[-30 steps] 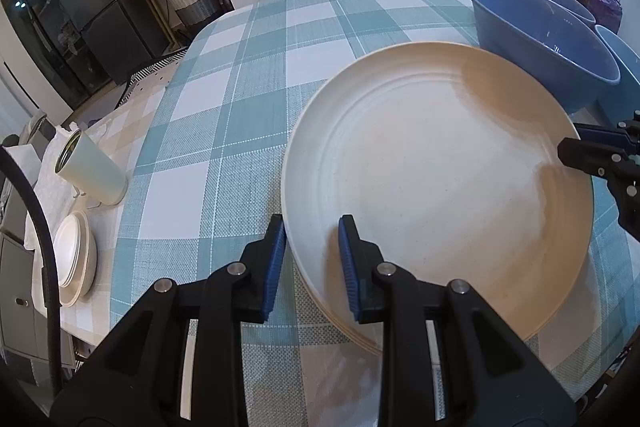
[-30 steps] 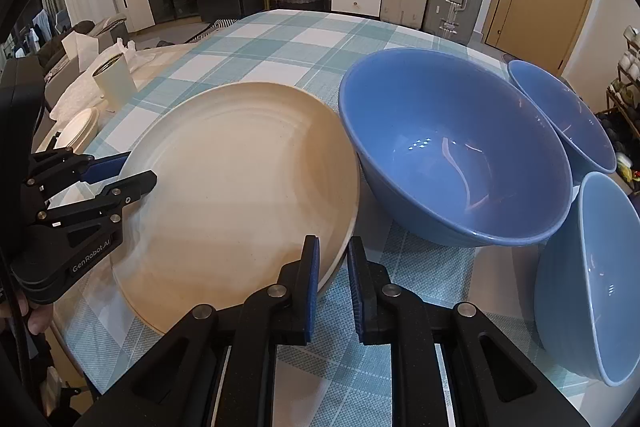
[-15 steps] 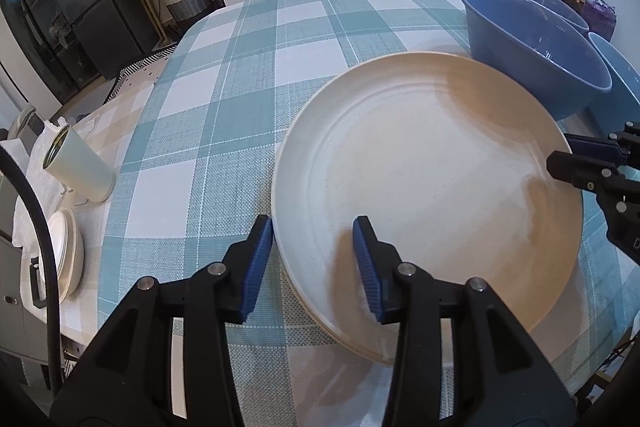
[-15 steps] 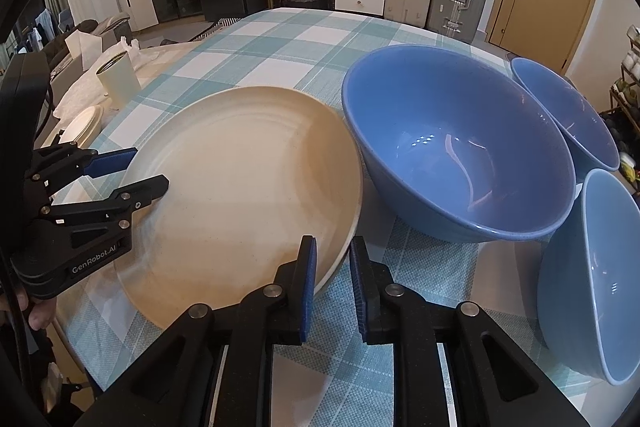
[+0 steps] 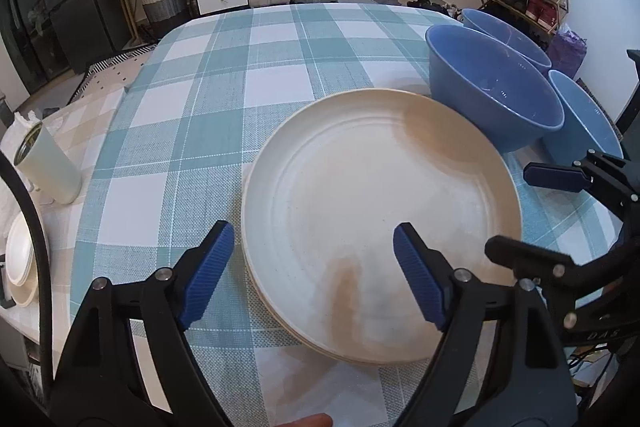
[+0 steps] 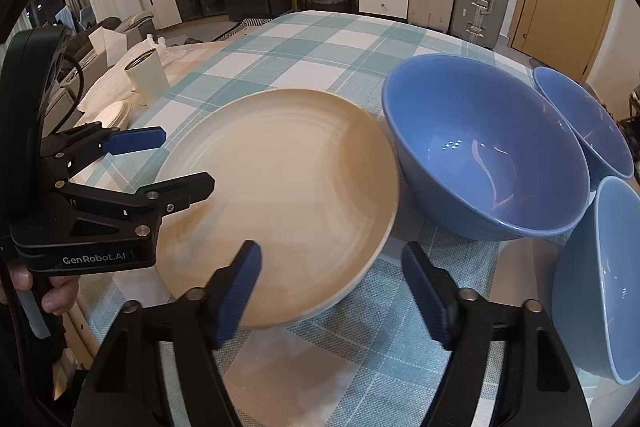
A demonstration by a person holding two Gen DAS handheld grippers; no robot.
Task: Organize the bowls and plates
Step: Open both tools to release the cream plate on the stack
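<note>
A large cream plate [image 5: 380,223] lies flat on top of a low stack of cream plates on the checked tablecloth. My left gripper [image 5: 310,243] straddles the plate's left rim. Its jaws are opening, and the blue pads stand clear of the rim. My right gripper [image 6: 332,259] straddles the plate's right rim [image 6: 384,227] the same way, its jaws opening too, with no pad touching. Each gripper also shows in the other's view: the left gripper [image 6: 184,159] and the right gripper [image 5: 512,211]. Three blue bowls [image 6: 480,147] [image 6: 584,119] [image 6: 604,279] stand right of the plate.
A pale green cup [image 5: 48,163] and a small stack of white dishes [image 5: 20,259] sit at the table's left end on a beige cloth. The far half of the tablecloth [image 5: 280,59] is bare. Suitcases, drawers and a shoe rack stand beyond the table.
Both grippers were shut on opposite rims of the cream plate and have now spread wide, letting it go. The plate now rests on the stack.
</note>
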